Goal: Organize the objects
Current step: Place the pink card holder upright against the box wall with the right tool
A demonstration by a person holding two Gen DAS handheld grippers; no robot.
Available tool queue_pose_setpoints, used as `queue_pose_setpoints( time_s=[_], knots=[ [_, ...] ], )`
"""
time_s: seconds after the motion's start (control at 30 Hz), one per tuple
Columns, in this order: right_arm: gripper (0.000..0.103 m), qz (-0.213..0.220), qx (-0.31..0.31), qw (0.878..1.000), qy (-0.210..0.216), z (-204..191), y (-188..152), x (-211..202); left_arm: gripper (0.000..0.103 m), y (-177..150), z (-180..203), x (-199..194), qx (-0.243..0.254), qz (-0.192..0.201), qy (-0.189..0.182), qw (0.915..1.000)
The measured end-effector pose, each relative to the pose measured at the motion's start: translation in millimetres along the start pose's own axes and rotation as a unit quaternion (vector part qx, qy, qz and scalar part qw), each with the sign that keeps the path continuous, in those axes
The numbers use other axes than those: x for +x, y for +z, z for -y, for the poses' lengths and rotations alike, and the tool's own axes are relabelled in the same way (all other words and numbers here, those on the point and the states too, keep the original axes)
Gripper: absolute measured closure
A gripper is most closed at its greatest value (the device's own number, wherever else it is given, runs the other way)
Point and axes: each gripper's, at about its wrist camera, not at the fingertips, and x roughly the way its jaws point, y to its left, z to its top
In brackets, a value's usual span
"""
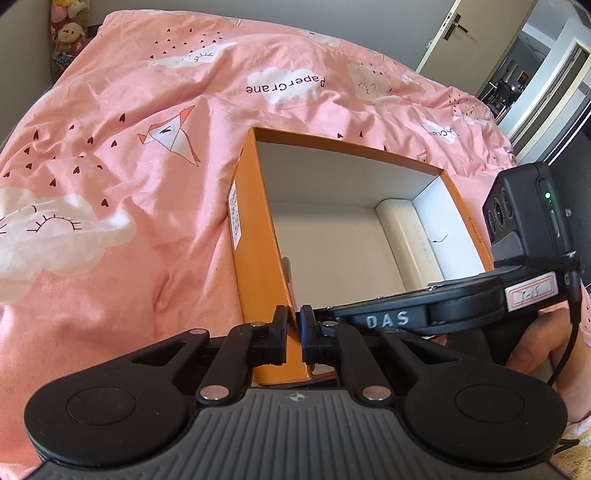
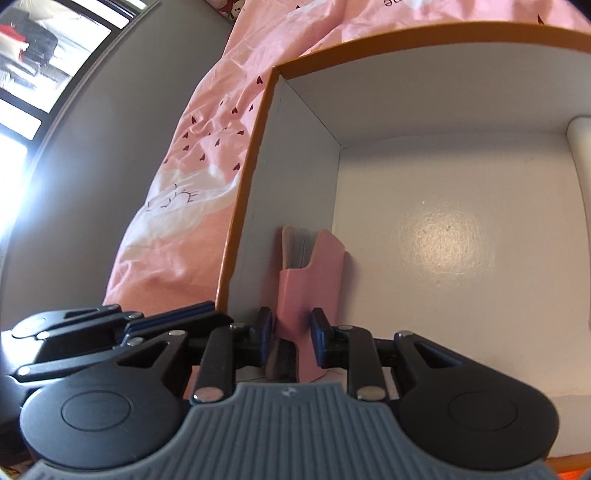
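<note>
One orange box sits open on the bed, and two things lie inside it: one pink card holder against a side wall and one white case along the opposite wall. Two grippers are at work, the left gripper and the right gripper. One pink quilt covers the bed. One door stands beyond.

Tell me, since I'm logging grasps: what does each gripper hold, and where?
Left gripper pinches the orange box by its near wall's rim. Right gripper clamps the pink case near its lower end, inside the box.
</note>
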Motion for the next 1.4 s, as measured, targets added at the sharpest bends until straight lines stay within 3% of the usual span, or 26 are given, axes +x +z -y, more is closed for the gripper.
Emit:
queue_pose_setpoints(
  time_s=[0.1, 0.13, 0.23, 0.63, 0.87, 1.1, 1.2, 1.4],
  knots=[
    [0.079, -0.001, 0.018, 1.000, 0.014, 3.2, 1.5, 1.0, 0.096, -1.9, -2.0, 1.7, 0.000, -0.002, 0.002, 1.0000],
    [0.087, -0.002, 0.022, 1.000, 0.012, 3.7, 1.9, 1.8, 0.096, -2.6, -3.3, 2.2, -0.001, -0.002, 0.001, 1.0000],
    [0.088, -0.002, 0.029, 0.999, 0.015, 5.4, 2.5, 7.3, 0.096, -5.3, -7.4, 4.9, -0.006, -0.004, 0.003, 1.0000],
    [0.087, 0.005, 0.030, 0.999, 0.013, 7.3, 0.5, 8.9, 0.096, -5.4, -11.6, 7.5, -0.012, -0.008, 0.000, 0.9999],
    [0.082, 0.018, 0.031, 0.999, -0.011, 9.8, -0.7, 2.6, 0.095, -4.3, -3.9, 6.8, -0.002, -0.008, 0.010, 0.9999],
    [0.075, 0.009, 0.031, 0.999, -0.002, 8.7, -0.2, 13.8, 0.095, -3.9, -4.5, 7.0, -0.005, -0.009, 0.009, 0.9999],
    [0.077, 0.012, 0.032, 0.999, -0.006, 7.9, -1.3, 15.6, 0.095, -3.9, -5.2, 7.5, -0.007, -0.010, 0.007, 0.9999],
    [0.085, 0.041, 0.003, 0.997, -0.070, -4.6, -6.1, -5.3, 0.094, -3.4, -7.7, 4.4, -0.010, -0.002, -0.008, 0.9999]
  ],
)
